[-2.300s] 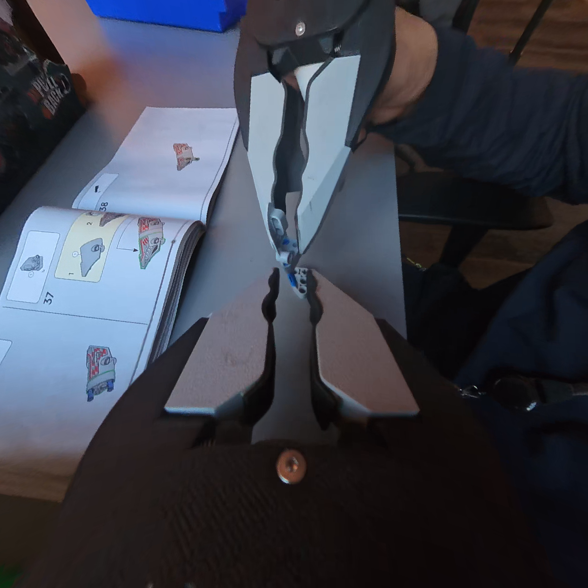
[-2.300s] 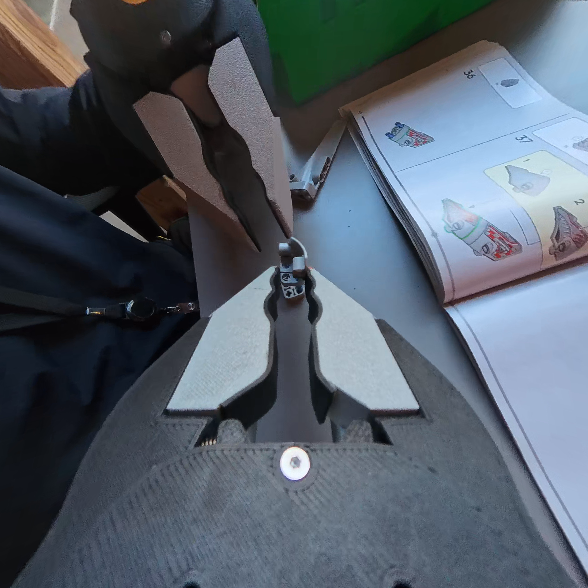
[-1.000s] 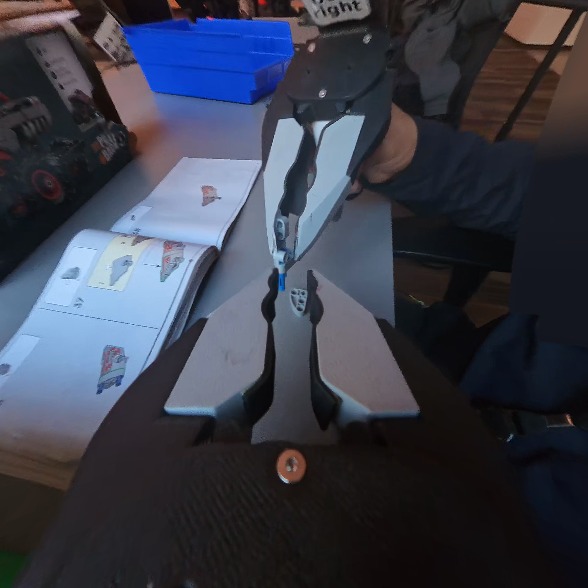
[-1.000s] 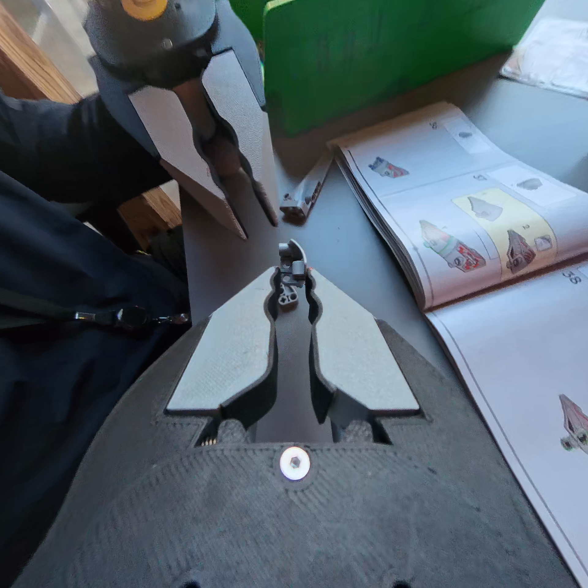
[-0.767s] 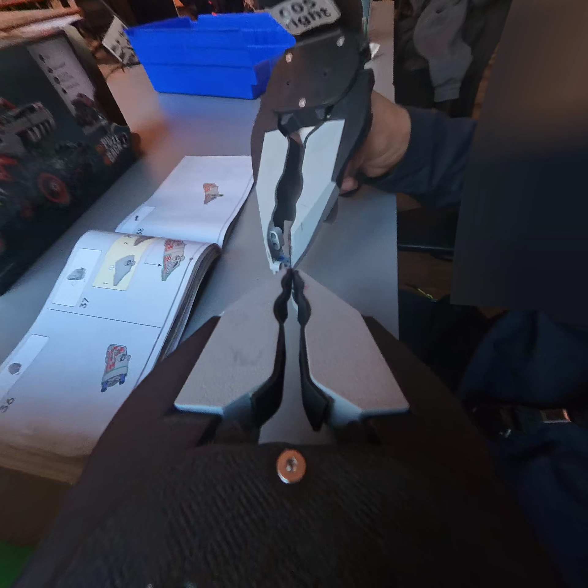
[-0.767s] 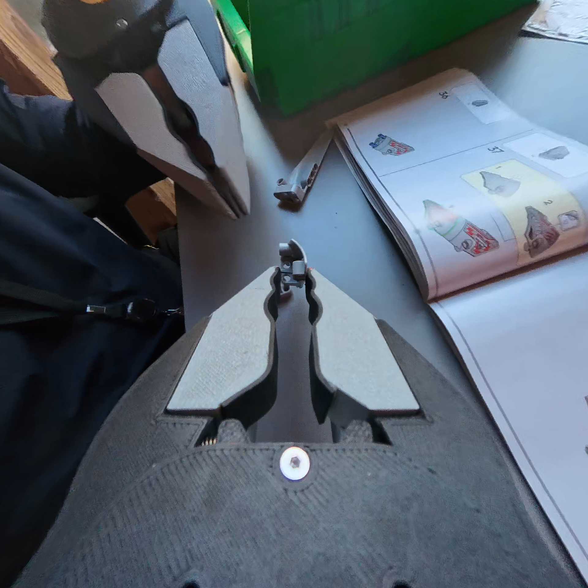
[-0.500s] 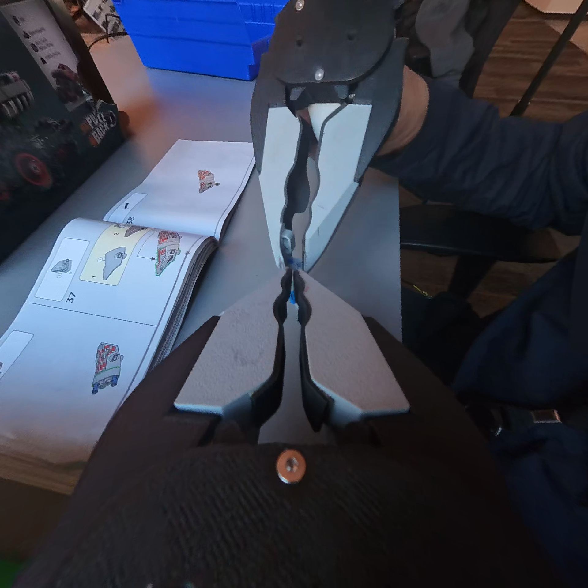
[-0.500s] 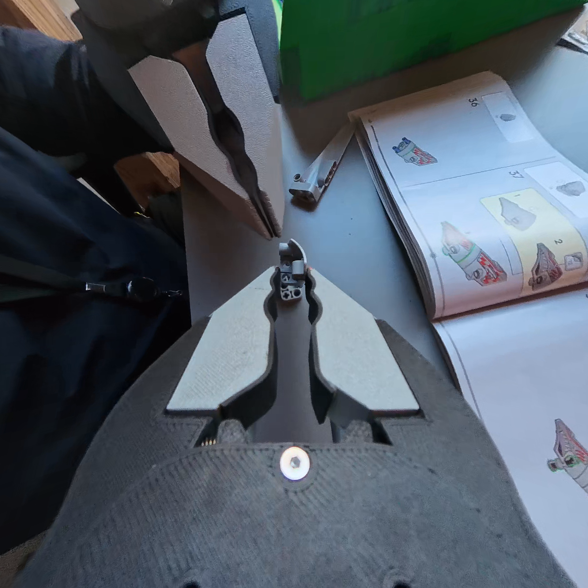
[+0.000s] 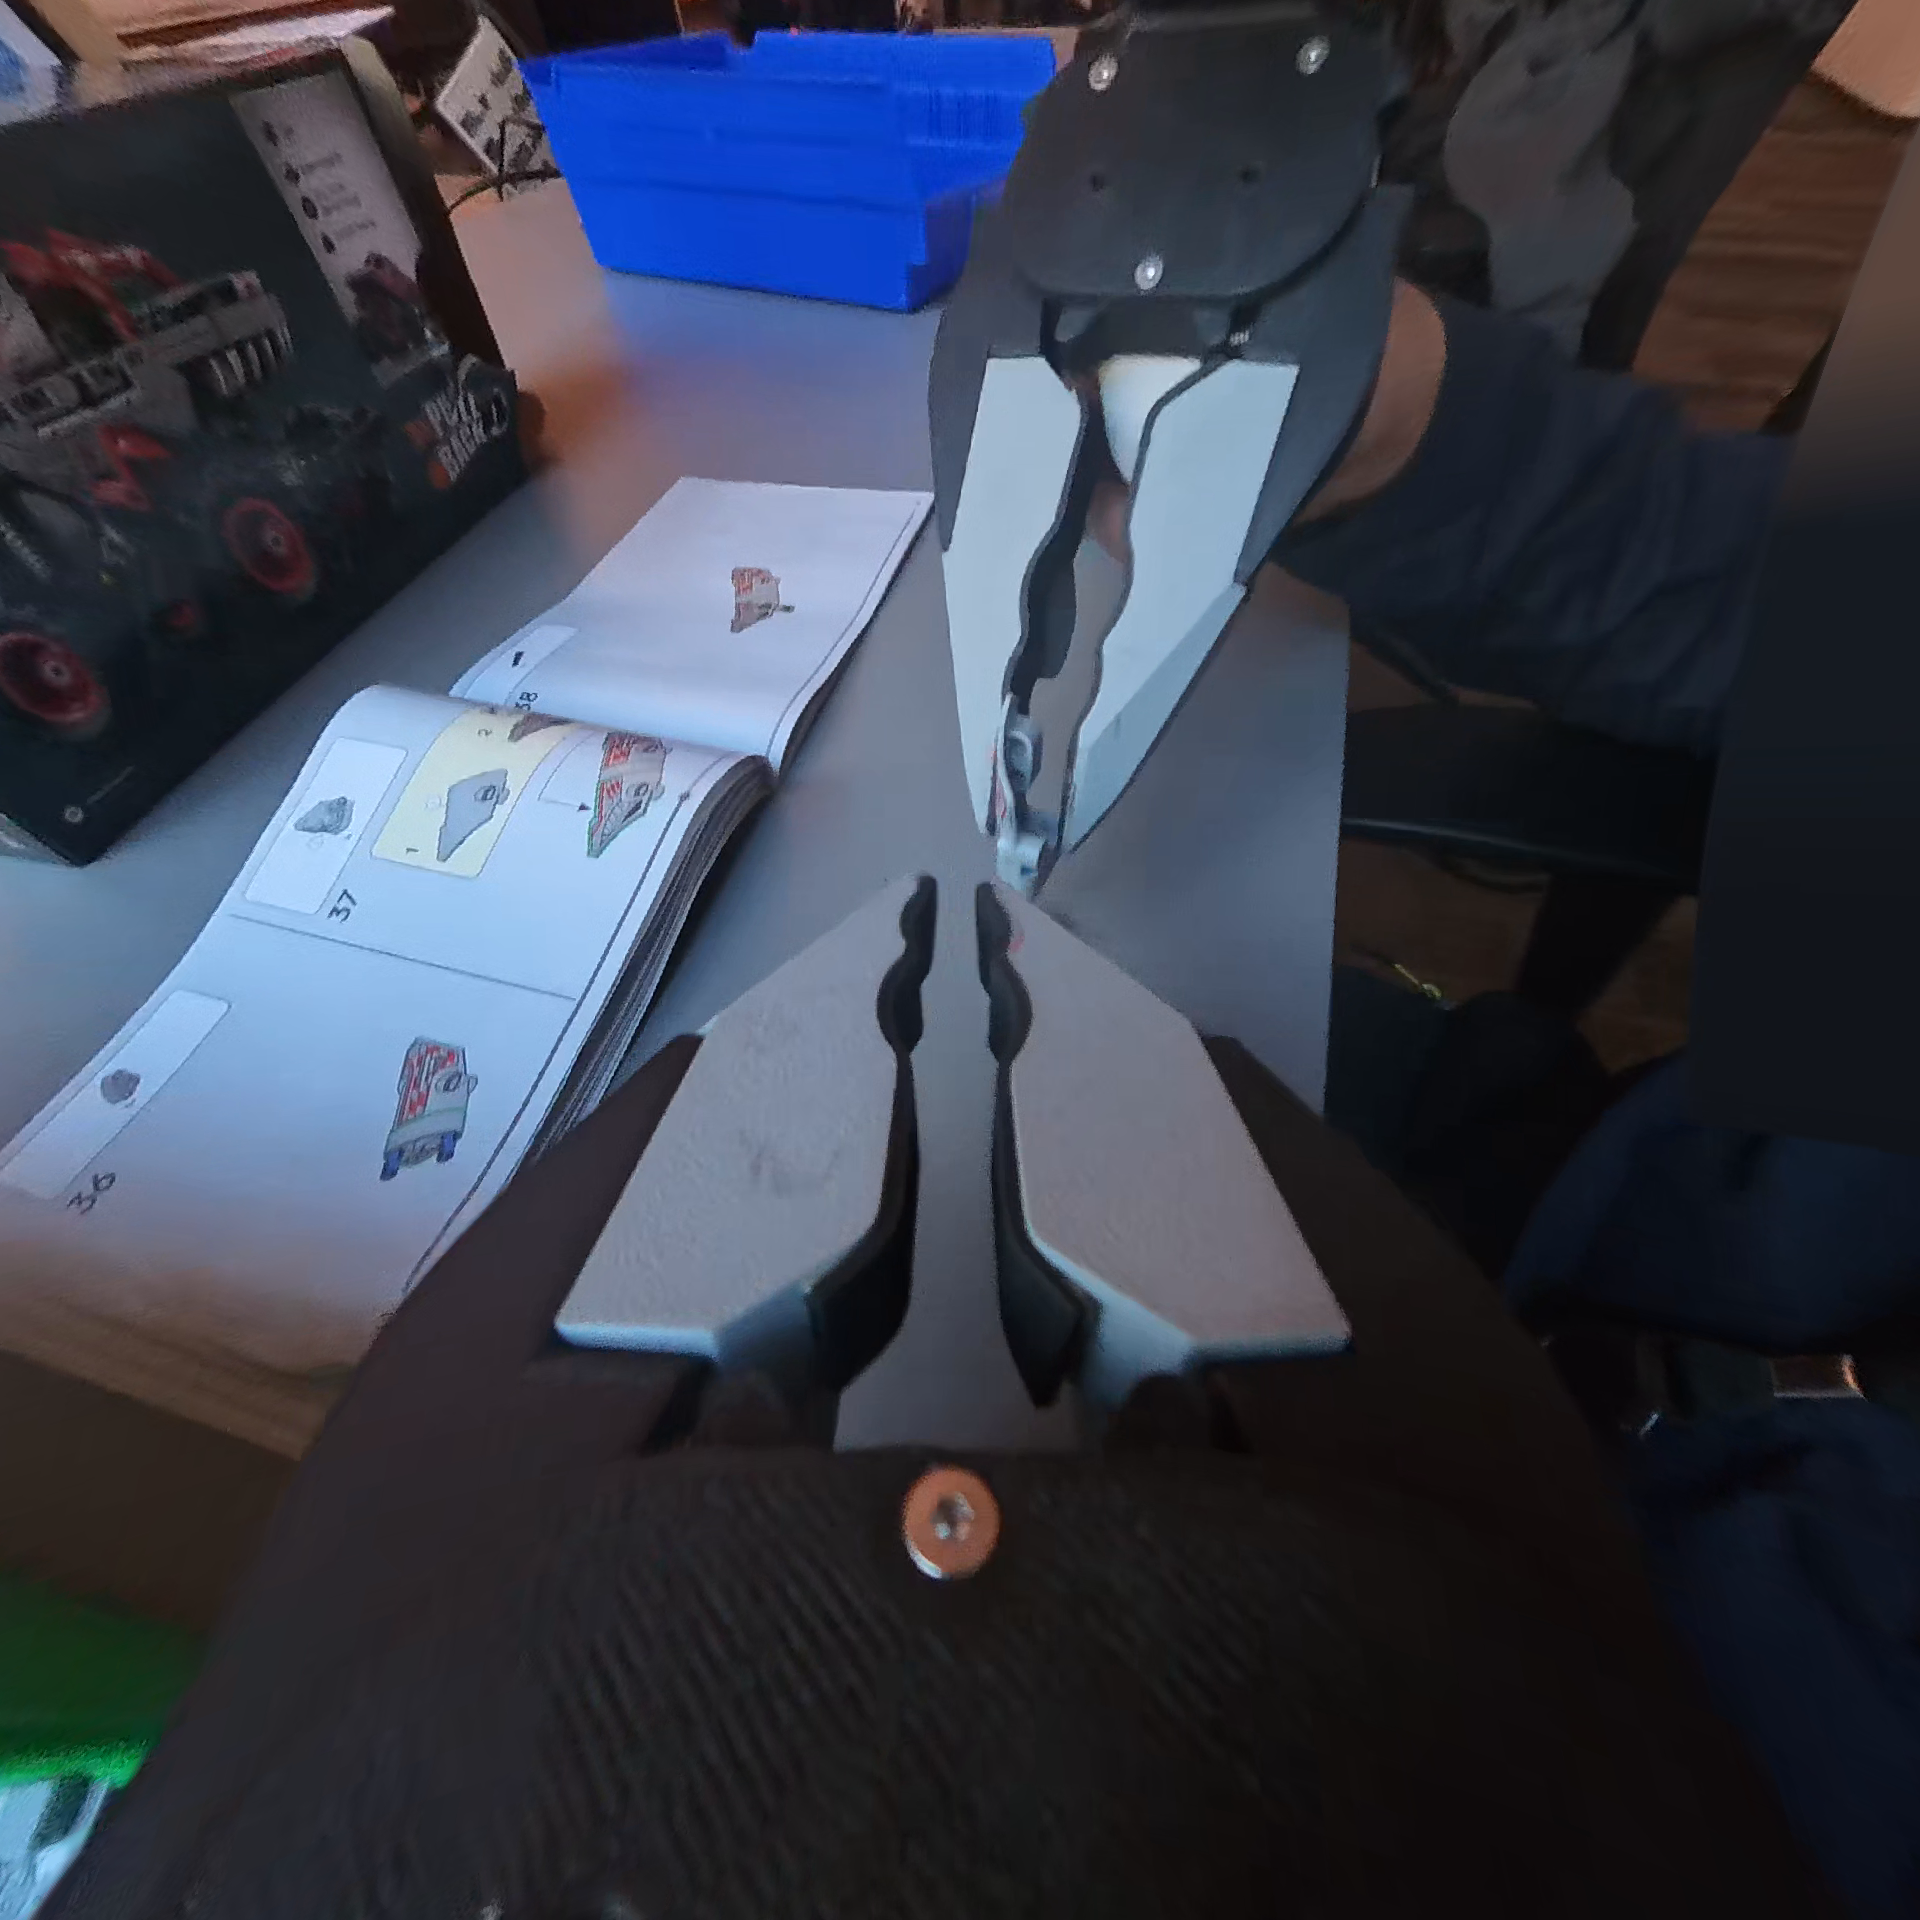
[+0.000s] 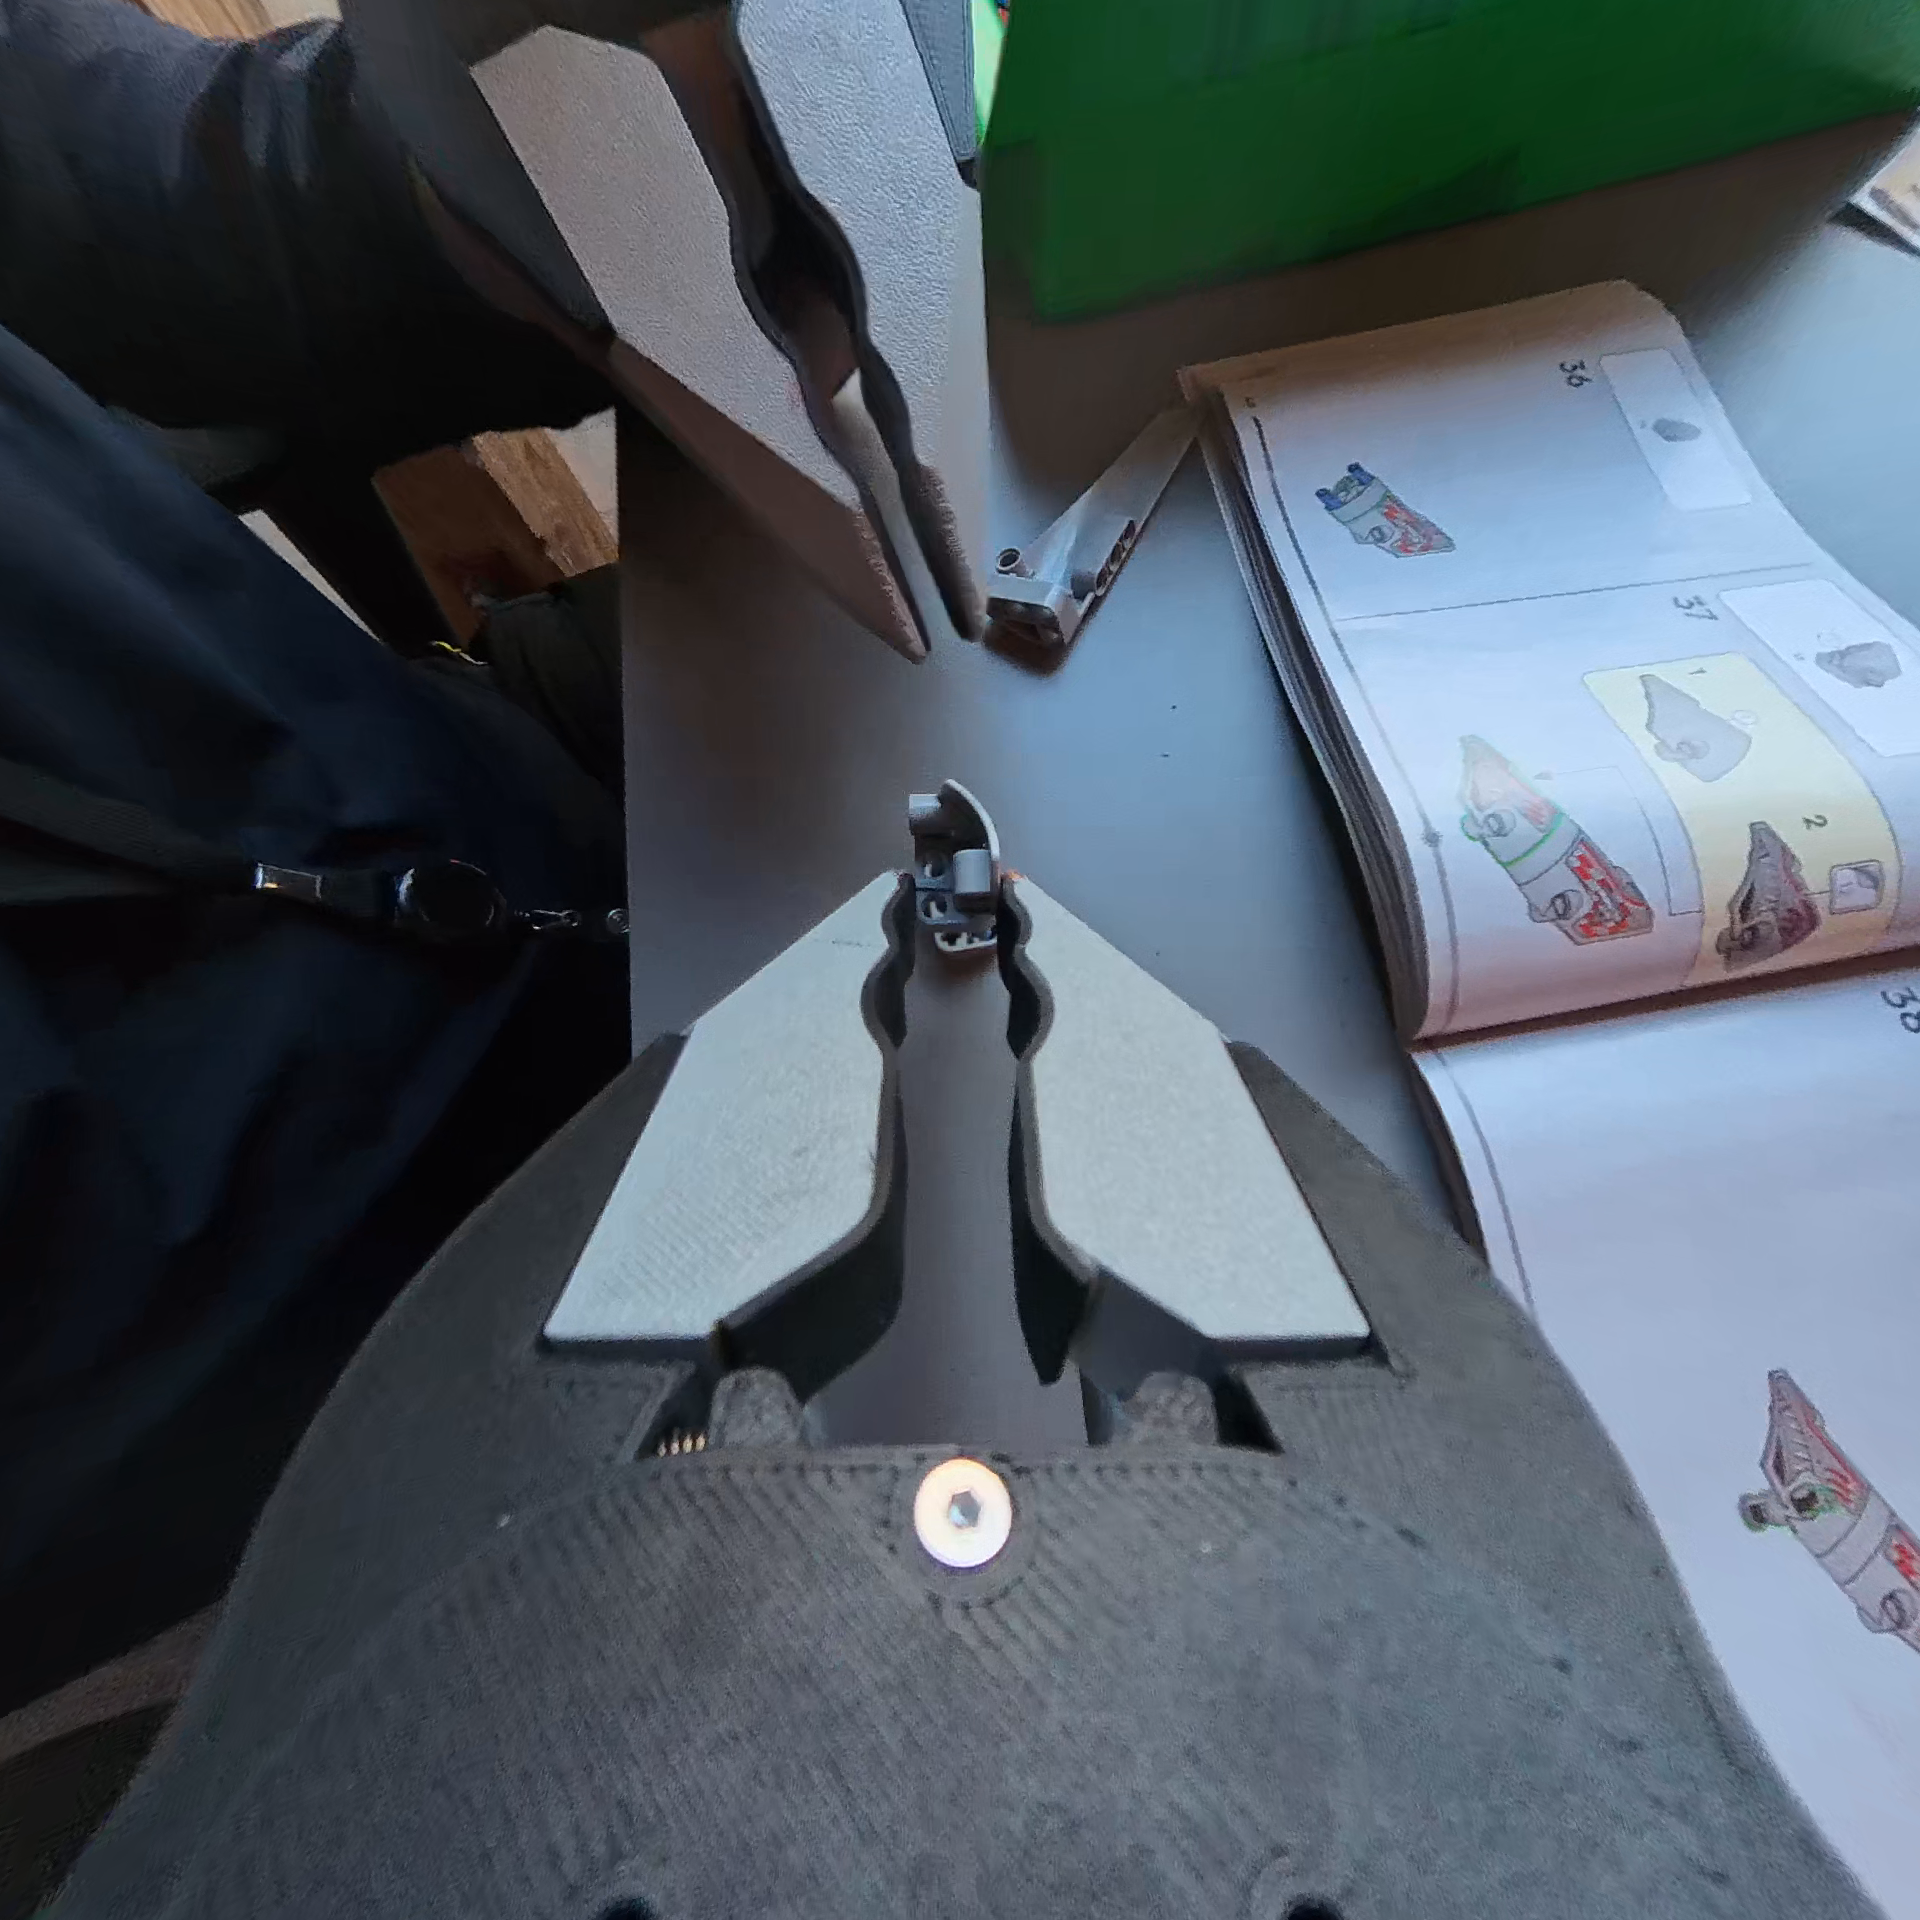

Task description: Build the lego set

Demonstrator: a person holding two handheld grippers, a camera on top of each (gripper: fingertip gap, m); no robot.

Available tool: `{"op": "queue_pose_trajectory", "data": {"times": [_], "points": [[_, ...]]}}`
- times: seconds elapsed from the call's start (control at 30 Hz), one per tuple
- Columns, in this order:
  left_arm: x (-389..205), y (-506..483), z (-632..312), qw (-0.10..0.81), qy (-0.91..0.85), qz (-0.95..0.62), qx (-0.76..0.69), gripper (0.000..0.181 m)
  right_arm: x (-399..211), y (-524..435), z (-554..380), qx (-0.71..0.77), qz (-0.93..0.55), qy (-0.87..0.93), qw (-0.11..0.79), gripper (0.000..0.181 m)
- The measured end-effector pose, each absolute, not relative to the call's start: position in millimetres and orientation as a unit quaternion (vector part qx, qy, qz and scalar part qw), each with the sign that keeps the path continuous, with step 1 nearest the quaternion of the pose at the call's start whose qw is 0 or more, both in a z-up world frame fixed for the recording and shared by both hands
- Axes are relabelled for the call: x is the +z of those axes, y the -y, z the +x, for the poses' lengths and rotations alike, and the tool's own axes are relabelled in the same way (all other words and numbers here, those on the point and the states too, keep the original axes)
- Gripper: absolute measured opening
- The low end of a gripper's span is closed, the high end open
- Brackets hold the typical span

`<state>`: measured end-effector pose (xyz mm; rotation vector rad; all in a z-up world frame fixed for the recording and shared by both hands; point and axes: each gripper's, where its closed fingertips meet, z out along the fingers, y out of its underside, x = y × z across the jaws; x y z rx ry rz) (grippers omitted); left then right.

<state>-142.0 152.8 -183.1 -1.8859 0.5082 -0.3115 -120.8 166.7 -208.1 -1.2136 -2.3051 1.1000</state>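
Underneath, a grey table is seen carrying an open instruction booklet, a blue bin at the far edge, a dark printed box and a green box. A loose grey lego beam lies on the table just beside the booklet's edge. Wooden flooring is glimpsed beyond the table. Much of the small grey lego assembly is hidden between the pads, and its exact shape cannot be made out. It is pinched at the tips of the right gripper, whose jaws are closed onto it above the table. The left gripper is held opposite, tip to tip and just beside the assembly, its jaws parted by a narrow gap with nothing between them. A dark sleeve is seen behind the right gripper.
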Motion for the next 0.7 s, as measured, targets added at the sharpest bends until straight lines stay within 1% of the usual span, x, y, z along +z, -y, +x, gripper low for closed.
{"op": "queue_pose_trajectory", "data": {"times": [0.17,0.37,0.47,0.57,0.7], "points": [[-182,-149,-142,0.553,-0.218,-0.793,-0.132,0.005,-206,-162,-119,0.388,-0.390,0.822,0.147,0.012],[-188,-150,-140,0.533,-0.220,-0.803,-0.148,0.005,-204,-166,-124,0.382,-0.356,0.840,0.149,0.012],[-183,-152,-147,0.548,-0.197,-0.801,-0.142,0.000,-205,-165,-123,0.395,-0.353,0.838,0.131,0.012],[-181,-155,-157,0.555,-0.163,-0.803,-0.141,0.000,-210,-169,-124,0.386,-0.339,0.844,0.153,0.012],[-185,-158,-159,0.539,-0.150,-0.814,-0.159,0.000,-207,-164,-119,0.409,-0.315,0.841,0.160,0.012]]}}
